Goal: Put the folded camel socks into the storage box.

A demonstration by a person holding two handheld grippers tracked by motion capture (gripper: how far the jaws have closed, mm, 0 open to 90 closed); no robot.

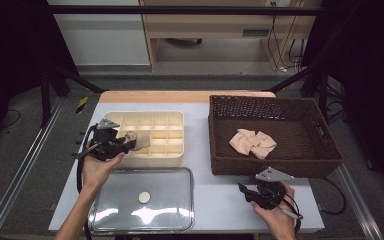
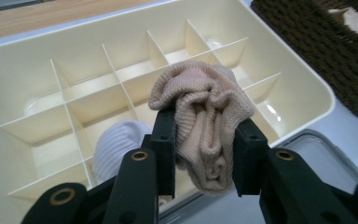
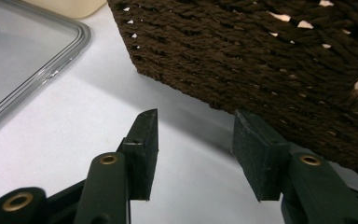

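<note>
Left gripper view reveals white sock under left tongs, which clamp beige sock over divider box. Right tongs gape empty beside basket.

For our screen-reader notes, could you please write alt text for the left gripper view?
The left gripper clamps a bunched beige sock between its black fingers, above a cream divided box. A white sock lies in a near compartment.
</note>
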